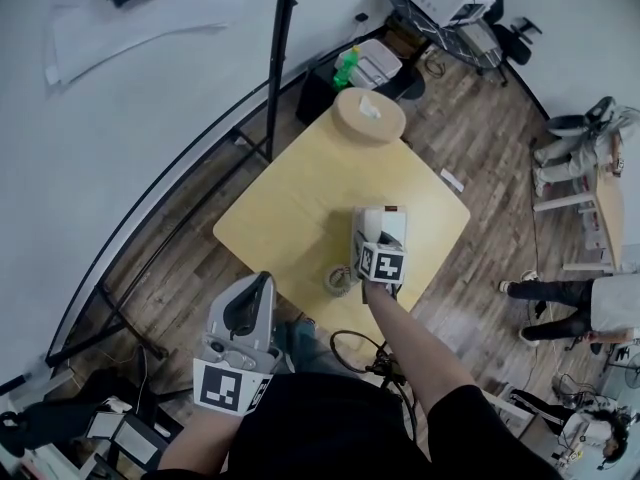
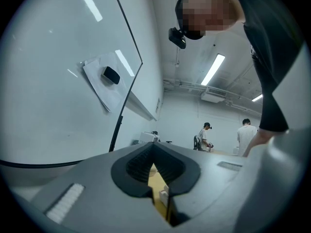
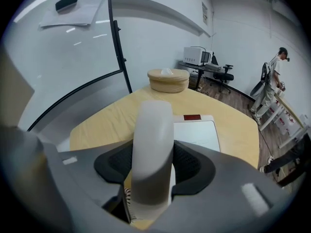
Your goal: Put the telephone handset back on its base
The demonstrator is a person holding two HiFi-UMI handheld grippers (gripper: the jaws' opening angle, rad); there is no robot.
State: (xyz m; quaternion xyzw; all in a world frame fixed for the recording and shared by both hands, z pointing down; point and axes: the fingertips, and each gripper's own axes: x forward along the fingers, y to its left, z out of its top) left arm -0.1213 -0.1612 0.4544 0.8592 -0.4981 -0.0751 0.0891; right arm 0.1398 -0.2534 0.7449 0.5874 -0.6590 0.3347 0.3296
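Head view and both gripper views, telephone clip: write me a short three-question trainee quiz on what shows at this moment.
1. True or false: the left gripper holds the handset.
2. What stands at the far corner of the table? A) a round wooden box B) a mug C) a laptop
3. Fill in: the coiled cord lies on the table just in front of the telephone ____.

Key: 1 false, the right gripper has its jaws closed on the handset; 2 A; 3 base.
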